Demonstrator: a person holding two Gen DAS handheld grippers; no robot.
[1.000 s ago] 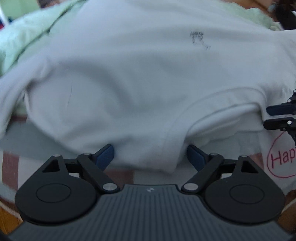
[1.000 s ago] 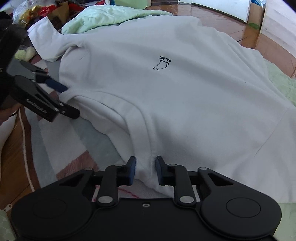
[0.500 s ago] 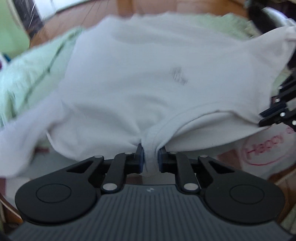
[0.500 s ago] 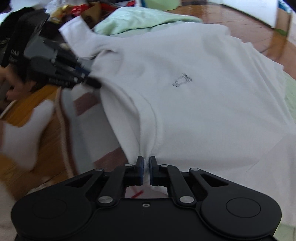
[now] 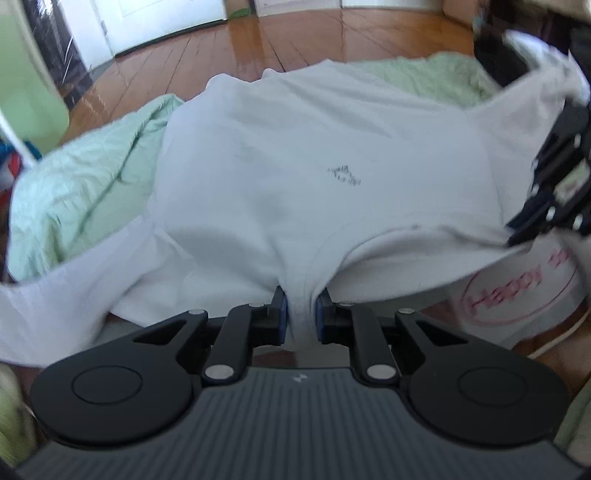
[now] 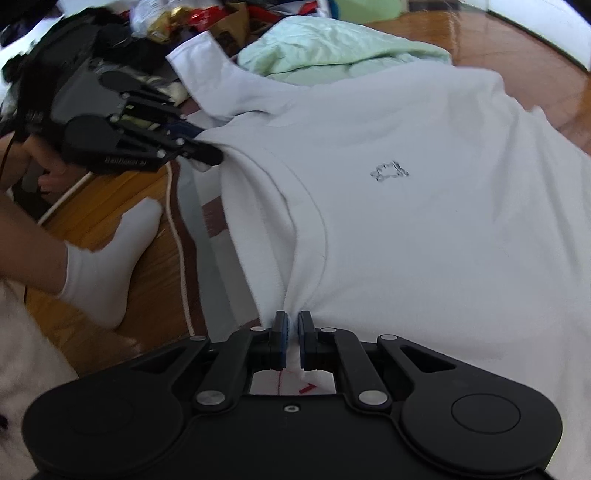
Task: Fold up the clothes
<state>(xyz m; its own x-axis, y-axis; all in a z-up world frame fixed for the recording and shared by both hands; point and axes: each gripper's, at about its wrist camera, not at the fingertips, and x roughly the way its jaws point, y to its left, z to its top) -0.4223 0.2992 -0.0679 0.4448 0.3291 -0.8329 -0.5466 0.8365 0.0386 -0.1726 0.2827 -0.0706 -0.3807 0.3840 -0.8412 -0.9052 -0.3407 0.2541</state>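
A white T-shirt (image 5: 314, 155) with a small dark chest print lies spread, its collar end lifted. My left gripper (image 5: 300, 310) is shut on the shirt's collar edge near one shoulder; the cloth bunches between the blue pads. In the right wrist view the same white T-shirt (image 6: 424, 221) stretches away, and my right gripper (image 6: 291, 332) is shut on the collar edge at the other shoulder. Each gripper shows in the other's view: the right gripper (image 5: 517, 236) at the far right, the left gripper (image 6: 207, 157) at the upper left.
A pale green garment (image 5: 81, 184) lies under and beside the shirt. A white cloth with pink writing (image 5: 524, 291) sits below the collar. A socked foot (image 6: 110, 254) stands on the wooden floor (image 5: 295, 40) by a rug (image 6: 192, 236). Clutter (image 6: 192, 14) lies at the back left.
My left gripper went from open to shut on the collar edge, and the right gripper's jaws tightened on it. Both have lifted the shirt's collar end, pulling it taut between them.
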